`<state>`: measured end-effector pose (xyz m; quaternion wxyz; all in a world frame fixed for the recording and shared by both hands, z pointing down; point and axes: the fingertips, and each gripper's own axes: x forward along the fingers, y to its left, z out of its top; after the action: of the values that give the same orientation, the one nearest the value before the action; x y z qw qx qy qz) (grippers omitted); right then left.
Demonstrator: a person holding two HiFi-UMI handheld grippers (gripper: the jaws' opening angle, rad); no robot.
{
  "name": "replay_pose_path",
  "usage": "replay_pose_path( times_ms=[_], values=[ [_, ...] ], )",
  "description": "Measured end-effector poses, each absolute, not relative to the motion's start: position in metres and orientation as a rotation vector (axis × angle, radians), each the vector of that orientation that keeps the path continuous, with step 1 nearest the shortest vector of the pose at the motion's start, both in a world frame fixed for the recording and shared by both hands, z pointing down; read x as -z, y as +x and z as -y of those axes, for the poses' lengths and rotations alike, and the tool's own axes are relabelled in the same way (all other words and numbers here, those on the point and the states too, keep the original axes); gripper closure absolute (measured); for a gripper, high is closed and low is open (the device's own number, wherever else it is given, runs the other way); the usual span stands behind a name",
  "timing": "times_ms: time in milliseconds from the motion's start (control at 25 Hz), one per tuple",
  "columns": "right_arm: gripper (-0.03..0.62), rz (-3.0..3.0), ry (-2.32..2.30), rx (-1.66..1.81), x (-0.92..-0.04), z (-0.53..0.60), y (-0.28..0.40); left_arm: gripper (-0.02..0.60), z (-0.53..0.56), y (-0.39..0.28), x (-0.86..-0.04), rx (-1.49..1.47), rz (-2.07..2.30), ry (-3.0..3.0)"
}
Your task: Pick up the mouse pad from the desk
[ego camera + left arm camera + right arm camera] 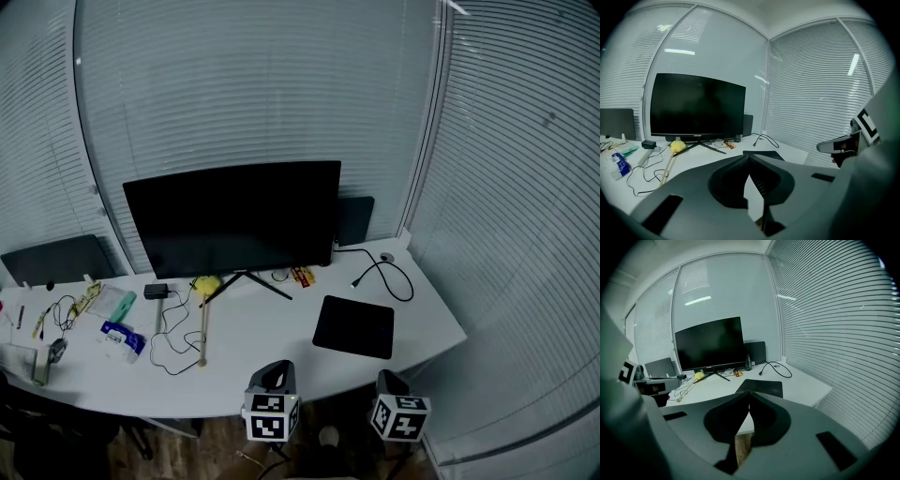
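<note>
The black mouse pad (353,326) lies flat on the white desk (281,361), to the right of the monitor stand and near the front edge. Both grippers hang in front of the desk edge, short of the pad and touching nothing. My left gripper (274,368) is shut and empty, and in its own view the pad (771,154) shows just beyond its closed tips (749,156). The right gripper (386,377) is also shut with nothing in it. In the right gripper view the pad (761,386) lies straight ahead of the meeting jaws (749,393).
A dark monitor (234,217) stands at the back on a splayed stand. A black cable (386,275) loops behind the pad. A yellow-headed stick (203,319), thin wires (169,342) and small items (120,337) lie at the left. Window blinds close off the back and right.
</note>
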<state>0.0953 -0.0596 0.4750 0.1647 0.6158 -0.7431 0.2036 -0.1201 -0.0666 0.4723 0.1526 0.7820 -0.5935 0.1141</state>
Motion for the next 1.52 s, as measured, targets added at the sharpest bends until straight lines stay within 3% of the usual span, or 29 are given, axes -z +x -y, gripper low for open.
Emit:
replay_pose_path(
  times_ms=[1520],
  values=[
    [0.56, 2.177, 1.582, -0.574, -0.475, 0.288, 0.13, 0.563, 0.267, -0.077, -0.466, -0.377, 1.802, 2.115]
  ],
)
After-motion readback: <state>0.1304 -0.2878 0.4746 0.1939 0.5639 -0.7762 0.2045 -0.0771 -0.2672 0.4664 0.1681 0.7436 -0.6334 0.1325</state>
